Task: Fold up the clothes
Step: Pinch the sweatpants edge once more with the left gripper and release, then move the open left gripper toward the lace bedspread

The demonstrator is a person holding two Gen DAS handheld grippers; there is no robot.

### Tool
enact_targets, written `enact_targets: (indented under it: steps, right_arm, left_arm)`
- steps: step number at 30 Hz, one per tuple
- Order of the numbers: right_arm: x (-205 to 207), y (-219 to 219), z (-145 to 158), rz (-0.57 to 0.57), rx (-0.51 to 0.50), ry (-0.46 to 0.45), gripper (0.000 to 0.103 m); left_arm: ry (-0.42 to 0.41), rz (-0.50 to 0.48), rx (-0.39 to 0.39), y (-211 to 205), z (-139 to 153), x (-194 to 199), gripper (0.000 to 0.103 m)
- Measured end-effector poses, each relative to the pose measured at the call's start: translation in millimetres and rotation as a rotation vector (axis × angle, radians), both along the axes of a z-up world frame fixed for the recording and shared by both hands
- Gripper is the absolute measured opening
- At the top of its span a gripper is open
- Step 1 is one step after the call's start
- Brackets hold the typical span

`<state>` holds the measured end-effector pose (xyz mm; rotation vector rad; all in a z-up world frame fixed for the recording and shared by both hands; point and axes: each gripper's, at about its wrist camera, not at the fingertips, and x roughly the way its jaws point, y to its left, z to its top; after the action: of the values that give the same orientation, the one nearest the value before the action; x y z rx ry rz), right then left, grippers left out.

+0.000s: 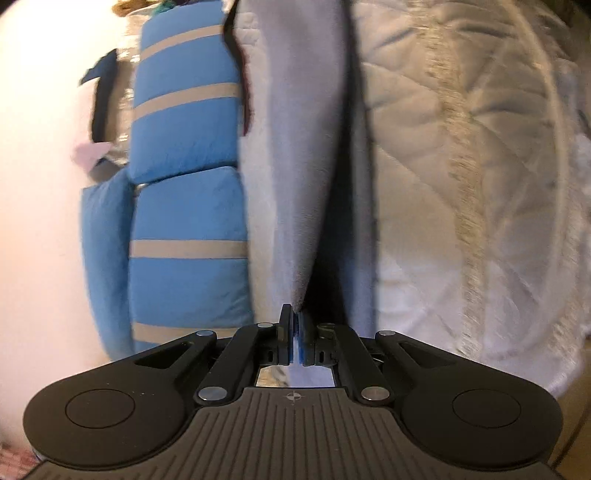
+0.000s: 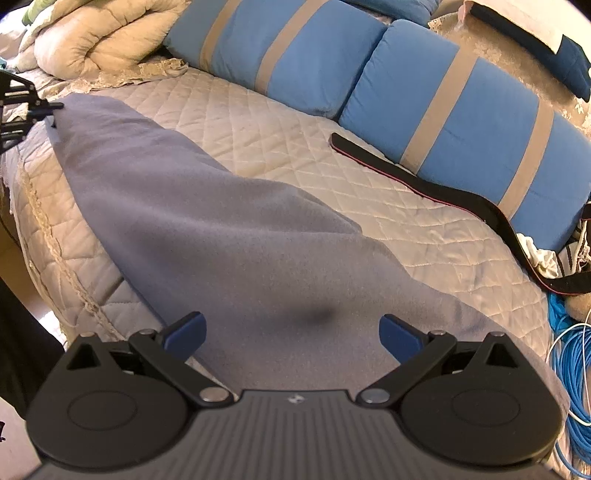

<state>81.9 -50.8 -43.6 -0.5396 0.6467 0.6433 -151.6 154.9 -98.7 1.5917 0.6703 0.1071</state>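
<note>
Grey fleece cloth [image 2: 221, 229], soft and napped, spread as a long tapering shape from upper left to the bottom centre of the right wrist view, over a pale quilted bedspread [image 2: 280, 147] stitched in diamonds with a frayed lace trim along the left edge. In the left wrist view, pinched to a narrow point at lower centre between the closed jaws of the left gripper [image 1: 295, 321], widening toward the top of the frame; blurred there, so probably a corner of the cloth, though hard to confirm. Right gripper [image 2: 291, 332] at the bottom of its own view, jaws spread wide, blue pads apart above the fleece, nothing between them. Blue bolster cushions [image 2: 461, 122] with tan bands across the upper right, plump and rounded; a black strap [image 2: 424, 188] with a thin red edge lying just beside them. Bare quilt between cloth and cushions as open room. Folded cream comforter [image 2: 103, 33] at upper left. Coiled blue cable [image 2: 569, 354] at the right edge. No readable writing; only a small crosshair mark on each gripper body.
</note>
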Motion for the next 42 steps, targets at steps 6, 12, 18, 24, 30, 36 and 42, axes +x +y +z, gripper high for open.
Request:
enact_targets:
  steps: [6, 12, 18, 24, 30, 36, 42]
  right_arm:
    - [0, 1, -1, 0.003, -0.004, 0.0, 0.103]
    - [0, -1, -1, -0.002, -0.006, 0.0, 0.103]
    - [1, -3, -2, -0.007, -0.002, 0.006, 0.103]
    - [-1, -2, -2, 0.004, -0.002, 0.001, 0.103]
    - [2, -1, -5, -0.002, -0.012, 0.007, 0.103]
    - [2, 1, -7, 0.002, -0.02, 0.01, 0.103]
    - [3, 0, -8, 0.001, -0.023, 0.013, 0.103]
  left_arm:
    - [0.077, 0.032, 0.025, 2, -25, 1, 0.005]
    - [0.085, 0.061, 0.078, 8, -28, -3, 0.017]
    - [0.029, 0.222, 0.01, 41, -5, -5, 0.074]
    - [-0.162, 0.692, -0.43, 112, 39, 6, 0.074]
    - [-0.51, 1.01, -1.186, 187, 90, -19, 0.074]
    - [-0.776, 1.133, -1.746, 234, 97, -39, 0.064]
    - [-0.81, 1.215, -1.951, 246, 85, -46, 0.035]
